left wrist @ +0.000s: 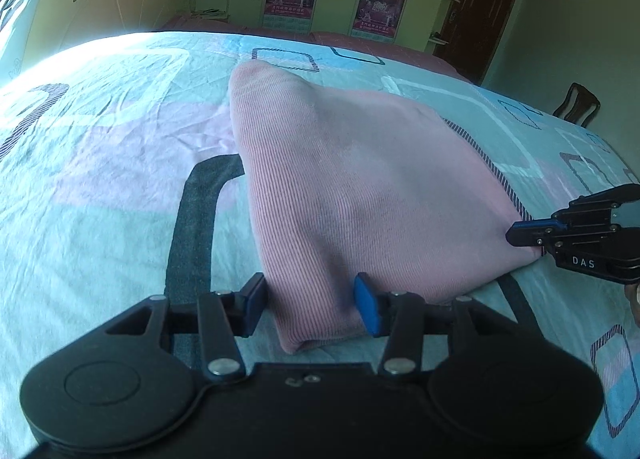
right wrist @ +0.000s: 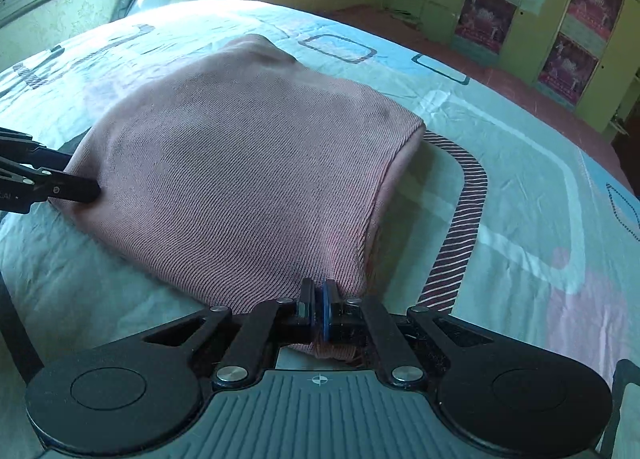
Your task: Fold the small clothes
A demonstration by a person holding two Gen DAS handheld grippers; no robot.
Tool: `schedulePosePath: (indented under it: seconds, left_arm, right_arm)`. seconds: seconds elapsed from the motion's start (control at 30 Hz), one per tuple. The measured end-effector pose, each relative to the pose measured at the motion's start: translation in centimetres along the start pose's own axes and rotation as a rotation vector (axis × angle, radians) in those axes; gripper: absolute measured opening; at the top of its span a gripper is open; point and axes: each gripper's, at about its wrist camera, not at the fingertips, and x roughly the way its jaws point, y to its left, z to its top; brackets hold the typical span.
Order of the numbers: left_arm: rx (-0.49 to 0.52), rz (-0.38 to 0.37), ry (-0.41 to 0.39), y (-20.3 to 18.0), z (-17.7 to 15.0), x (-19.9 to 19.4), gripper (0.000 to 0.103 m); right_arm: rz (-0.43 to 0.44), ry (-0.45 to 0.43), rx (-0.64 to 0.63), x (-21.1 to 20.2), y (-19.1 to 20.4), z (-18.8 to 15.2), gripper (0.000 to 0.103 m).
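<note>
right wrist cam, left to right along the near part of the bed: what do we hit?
Left claw at the cloth's left edge → pink knit garment → right claw shut on its near corner → striped band printed on the bedsheet.

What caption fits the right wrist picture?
Right gripper pinches the pink garment's near corner on the patterned bedsheet.

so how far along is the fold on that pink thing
Done: the pink garment lies doubled over on the bedsheet.
In hand: the right gripper is shut on its near right corner. The left gripper straddles the near left corner with fabric between its pads; whether they press it is unclear.
Left: the corners are not yet carried across for the next fold.
</note>
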Motion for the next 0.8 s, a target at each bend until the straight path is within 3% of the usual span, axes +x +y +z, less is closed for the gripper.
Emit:
schedulePosePath:
  seconds: [0.53,0.8]
  left_arm:
    - [-0.008,0.091,-0.01,-1.8,-1.2,-1.3,0.046]
    - [-0.015,0.094,-0.023,-3.9,-3.6,-4.2,0.046]
  right_arm:
    - [0.002,-0.035,0.063,-0.5,0.0,-0.8,0.001]
    - [0.038,-0.086,0.16,-5.9,-0.3,-3.5,0.001]
